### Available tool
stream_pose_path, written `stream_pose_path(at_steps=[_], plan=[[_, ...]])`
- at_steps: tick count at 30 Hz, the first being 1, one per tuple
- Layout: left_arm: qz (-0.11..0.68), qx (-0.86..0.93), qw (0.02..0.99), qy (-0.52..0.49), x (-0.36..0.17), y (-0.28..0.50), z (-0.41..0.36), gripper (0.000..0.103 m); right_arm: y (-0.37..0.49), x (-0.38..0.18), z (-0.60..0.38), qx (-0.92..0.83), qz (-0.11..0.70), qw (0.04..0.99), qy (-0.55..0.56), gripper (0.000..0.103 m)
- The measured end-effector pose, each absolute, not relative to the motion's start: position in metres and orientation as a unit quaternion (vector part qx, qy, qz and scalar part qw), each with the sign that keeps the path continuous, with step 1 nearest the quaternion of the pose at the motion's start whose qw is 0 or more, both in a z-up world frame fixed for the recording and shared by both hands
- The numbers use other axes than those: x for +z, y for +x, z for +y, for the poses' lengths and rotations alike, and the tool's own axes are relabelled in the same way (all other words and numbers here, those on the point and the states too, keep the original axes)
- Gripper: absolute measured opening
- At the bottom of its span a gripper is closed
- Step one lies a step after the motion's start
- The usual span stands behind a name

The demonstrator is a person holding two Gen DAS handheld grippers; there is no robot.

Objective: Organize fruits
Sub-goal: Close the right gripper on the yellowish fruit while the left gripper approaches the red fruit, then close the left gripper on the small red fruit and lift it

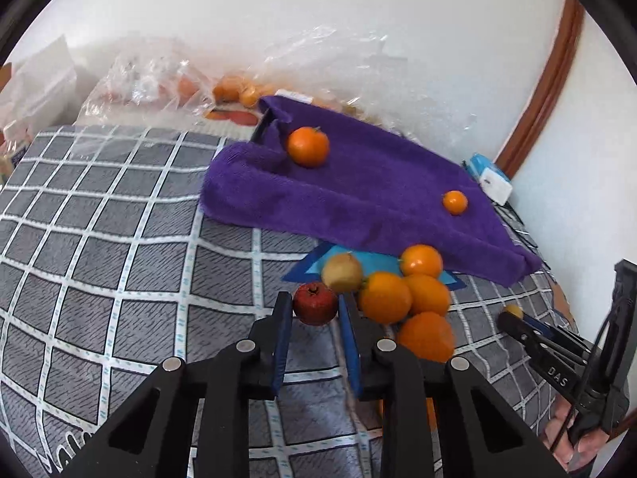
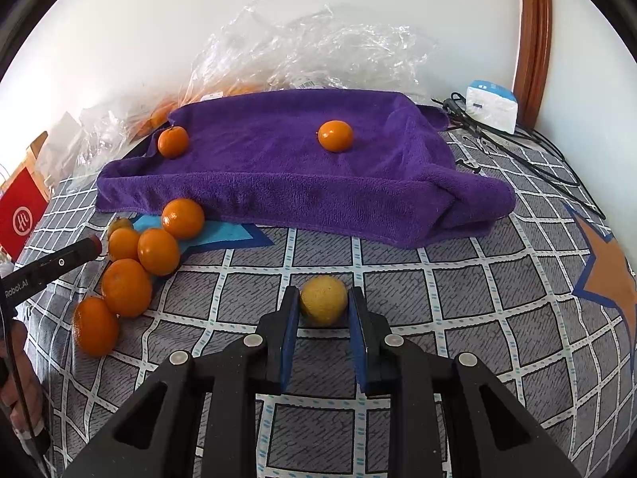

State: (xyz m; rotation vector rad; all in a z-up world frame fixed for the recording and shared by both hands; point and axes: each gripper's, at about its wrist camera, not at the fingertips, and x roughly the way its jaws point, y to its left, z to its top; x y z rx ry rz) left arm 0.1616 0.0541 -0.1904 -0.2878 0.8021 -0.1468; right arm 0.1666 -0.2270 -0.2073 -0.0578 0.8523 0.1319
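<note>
Red fruit (image 1: pixel 315 303): small, dark red, round with a crown tip, pinched between the blue pads of the left tool (image 1: pixel 314 310); it sits at the near edge of a cluster of fruit on the table (image 1: pixel 119 239).

Yellow fruit (image 2: pixel 323 299): pale yellow, round, pinched between the blue pads of the right tool (image 2: pixel 323 306); it rests on the grey checked cloth, apart from the other fruit.

Cluster: several oranges (image 1: pixel 385 297) touching one another, with a second yellowish fruit (image 1: pixel 342 271) just behind the red one; some lie on a blue star patch (image 1: pixel 318 269) in the cloth.

Purple towel (image 2: pixel 278 167): spread and rumpled behind the cluster, its front edge draped over something raised. Two oranges lie on it, well apart: one near its left fold (image 2: pixel 172 142), one further right (image 2: pixel 335 136).

Behind the towel: crumpled clear plastic bags (image 2: pixel 302 47) against the white wall, with more orange fruit showing through.

Far right: a blue-and-white packet (image 2: pixel 491 105) and black cables (image 2: pixel 517 139).

Far left: a red box (image 2: pixel 22 215).
</note>
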Motion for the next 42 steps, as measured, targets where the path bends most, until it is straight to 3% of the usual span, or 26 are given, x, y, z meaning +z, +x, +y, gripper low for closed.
stream_pose_path(at_steps=[10, 20, 42], plan=[[0.402, -0.068, 0.903, -0.135, -0.195, 0.172, 0.052, 0.027, 0.168, -0.208, -0.229, 0.066, 0.416, 0.907, -0.023, 0.024], [0.395, -0.074, 0.902, -0.156, -0.197, 0.171, 0.059, 0.023, 0.168, -0.208, -0.227, 0.066, 0.419, 0.905, -0.026, 0.024], [0.326, -0.058, 0.932, -0.145, -0.172, 0.147, 0.066, 0.023, 0.163, -0.203, -0.24, 0.071, 0.4, 0.914, 0.009, 0.024]])
